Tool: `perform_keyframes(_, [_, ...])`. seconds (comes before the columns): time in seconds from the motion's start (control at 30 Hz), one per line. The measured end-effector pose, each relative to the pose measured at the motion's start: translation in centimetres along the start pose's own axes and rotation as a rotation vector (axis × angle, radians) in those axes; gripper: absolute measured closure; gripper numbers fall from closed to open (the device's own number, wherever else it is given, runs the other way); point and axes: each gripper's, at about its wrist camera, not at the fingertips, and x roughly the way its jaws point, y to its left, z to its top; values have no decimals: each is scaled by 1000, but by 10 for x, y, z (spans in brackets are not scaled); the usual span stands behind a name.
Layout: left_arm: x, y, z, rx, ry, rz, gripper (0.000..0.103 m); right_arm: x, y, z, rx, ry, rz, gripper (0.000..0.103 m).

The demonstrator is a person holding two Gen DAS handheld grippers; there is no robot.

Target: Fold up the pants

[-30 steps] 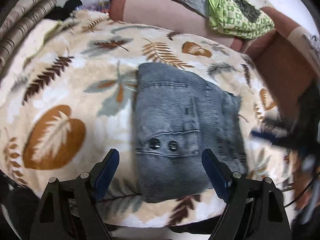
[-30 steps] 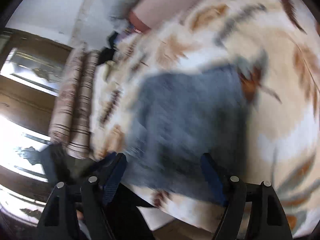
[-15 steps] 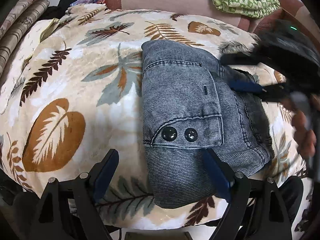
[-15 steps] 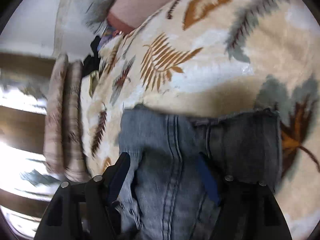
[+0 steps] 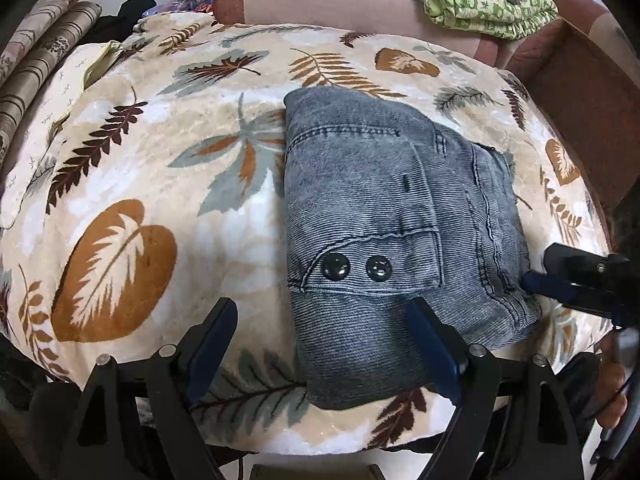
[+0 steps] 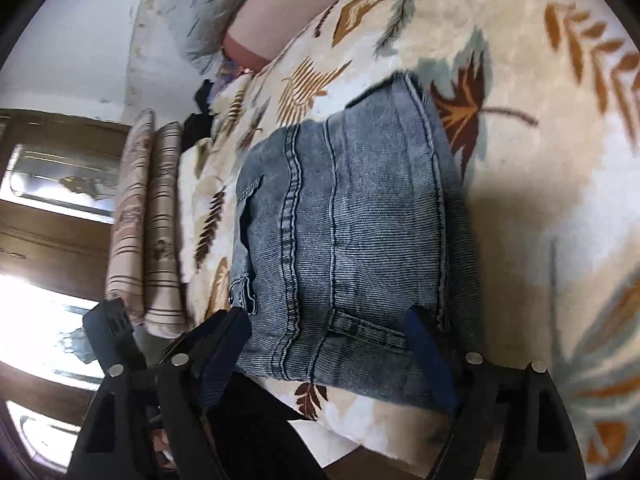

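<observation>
Faded blue-grey corduroy pants [image 5: 372, 208] with black snaps [image 5: 336, 266]; cream blanket [image 5: 152, 184] patterned with brown, rust and grey leaves; green-checked cloth [image 5: 488, 0] upper right.

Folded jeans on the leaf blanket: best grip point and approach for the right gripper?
Take the folded jeans at the stacked near edge, the thick layered end by the belt loop. Come in low from the blanket's near side with the right gripper, jaws straddling the layers.
</observation>
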Motion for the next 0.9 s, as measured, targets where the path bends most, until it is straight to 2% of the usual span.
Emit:
perform_keyframes(0.1, [-15, 9, 4, -34, -48, -51, 16, 0, 9, -10, -63, 11, 34, 20])
perform_keyframes(0.13, [-17, 14, 7, -54, -59, -71, 16, 12, 3, -13, -62, 50, -28, 19])
perform_keyframes(0.17, [-18, 20, 11, -82, -64, -93, 16, 18, -3, -15, -54, 71, -36, 20])
perform_keyframes(0.23, [-15, 32, 19, -133, -52, -127, 16, 8, -2, -14, -38, 41, -1, 20])
perform_keyframes(0.37, [7, 51, 38, -213, -18, -222, 16, -16, -5, 8, -39, -25, -54, 20])
perform_keyframes(0.5, [35, 45, 54, -207, 26, -299, 16, -5, -33, 40, 48, -3, -73, 20])
perform_keyframes(0.57, [48, 41, 56, -200, 55, -322, 16, 15, -42, 48, 80, 50, -55, 20])
perform_keyframes(0.63, [60, 40, 54, -215, 88, -352, 16, 23, -46, 49, 73, 63, -53, 19])
perform_keyframes(0.7, [60, 38, 53, -212, 60, -353, 16, 22, -44, 49, 78, 53, -29, 19])
perform_keyframes(0.77, [60, 34, 54, -191, 61, -348, 30, 21, -39, 46, 64, 56, -17, 27])
perform_keyframes(0.8, [60, 32, 54, -178, 71, -352, 46, 22, -32, 44, 32, 59, -49, 31])
perform_keyframes(0.9, [62, 30, 55, -166, 71, -316, 52, 32, -32, 40, 5, 77, -107, 35])
